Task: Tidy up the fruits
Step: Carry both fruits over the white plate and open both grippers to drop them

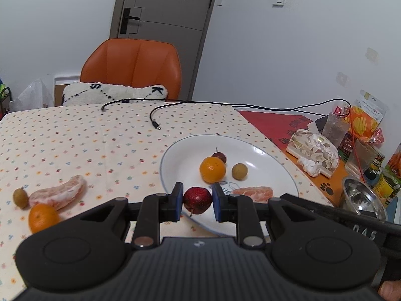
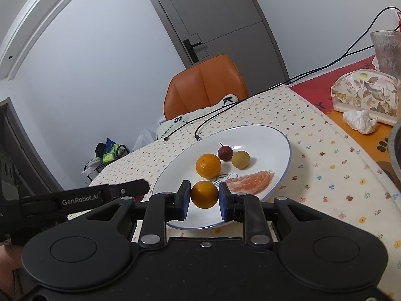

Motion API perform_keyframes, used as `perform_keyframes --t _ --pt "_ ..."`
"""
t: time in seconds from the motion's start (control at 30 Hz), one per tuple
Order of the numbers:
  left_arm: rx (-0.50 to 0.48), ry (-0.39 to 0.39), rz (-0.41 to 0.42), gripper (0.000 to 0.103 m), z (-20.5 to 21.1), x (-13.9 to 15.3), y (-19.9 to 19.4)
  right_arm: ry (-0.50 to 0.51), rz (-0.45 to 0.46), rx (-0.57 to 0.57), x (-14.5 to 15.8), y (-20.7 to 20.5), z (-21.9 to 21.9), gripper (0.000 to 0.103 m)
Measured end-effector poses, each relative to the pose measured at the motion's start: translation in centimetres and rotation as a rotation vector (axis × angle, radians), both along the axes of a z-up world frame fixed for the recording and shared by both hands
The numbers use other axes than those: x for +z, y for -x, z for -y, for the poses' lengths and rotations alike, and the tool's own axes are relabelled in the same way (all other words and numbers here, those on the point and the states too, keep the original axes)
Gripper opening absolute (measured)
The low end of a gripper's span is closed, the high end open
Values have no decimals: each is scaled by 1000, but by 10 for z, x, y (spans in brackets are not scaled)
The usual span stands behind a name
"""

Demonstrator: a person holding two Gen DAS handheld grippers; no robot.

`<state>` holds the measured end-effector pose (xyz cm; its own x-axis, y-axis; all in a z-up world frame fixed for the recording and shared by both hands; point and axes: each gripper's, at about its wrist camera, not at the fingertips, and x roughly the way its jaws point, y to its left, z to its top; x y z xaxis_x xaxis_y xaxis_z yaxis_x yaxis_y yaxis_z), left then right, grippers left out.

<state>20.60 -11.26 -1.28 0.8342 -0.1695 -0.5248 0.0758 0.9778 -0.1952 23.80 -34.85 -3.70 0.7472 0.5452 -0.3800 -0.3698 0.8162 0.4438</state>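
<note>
Left hand-held gripper (image 1: 196, 202) holds red fruit (image 1: 197, 200); right hand-held gripper (image 2: 204, 195) holds orange (image 2: 204, 194). Both hang over plate (image 2: 275, 138) near rim: lower into bare space ahead, release gently so neither rolls.

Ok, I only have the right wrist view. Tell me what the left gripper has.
Observer: The left gripper is shut on a red fruit, at the plate's near rim.
Operator: Now list what is off the plate.
Observer: Three pieces lie on the cloth, left of the plate: an orange, a pomelo segment and a brown fruit.
Operator: Say whether they touch.
Observer: The brown fruit sits against the segment's left end. I cannot tell whether the orange touches the segment.
</note>
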Motion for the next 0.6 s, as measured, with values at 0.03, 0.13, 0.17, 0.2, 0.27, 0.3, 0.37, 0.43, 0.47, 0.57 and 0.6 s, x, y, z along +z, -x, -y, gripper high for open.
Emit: perform_keyframes --t 0.03,0.13,0.17,0.2,0.27,0.3,0.37,0.43,0.47,0.57,0.6 --pt "-5 -1 1 22 2 1 -2 -1 -2 1 0 -1 -1 22" --pt "-24 -4 8 23 10 4 -8 -2 -6 1 -1 -4 -2 22" --pt "-29 -6 10 23 12 4 -10 -2 -6 0 -1 -4 -2 22" --pt "-33 -8 11 23 14 5 -12 -1 -6 0 -1 -4 -2 22" --pt "-38 -11 15 25 17 6 -15 2 -6 -2 0 -4 -2 22" --pt "-41 -13 15 26 18 7 -15 3 -5 -2 0 -4 -1 22" --pt "-43 -12 13 27 18 8 -15 5 -6 -1 0 -4 -2 22" --pt "-40 -9 8 36 15 8 -14 5 -9 2 -1 -5 -3 22" --pt "-32 -10 4 40 13 8 -13 5 -11 3 -1 -6 -4 22" --pt "2 -11 10 60 5 8 -8 6 -15 8 -2 -8 -8 22" --pt "14 -11 11 65 2 8 -6 6 -16 10 -3 -9 -9 22"
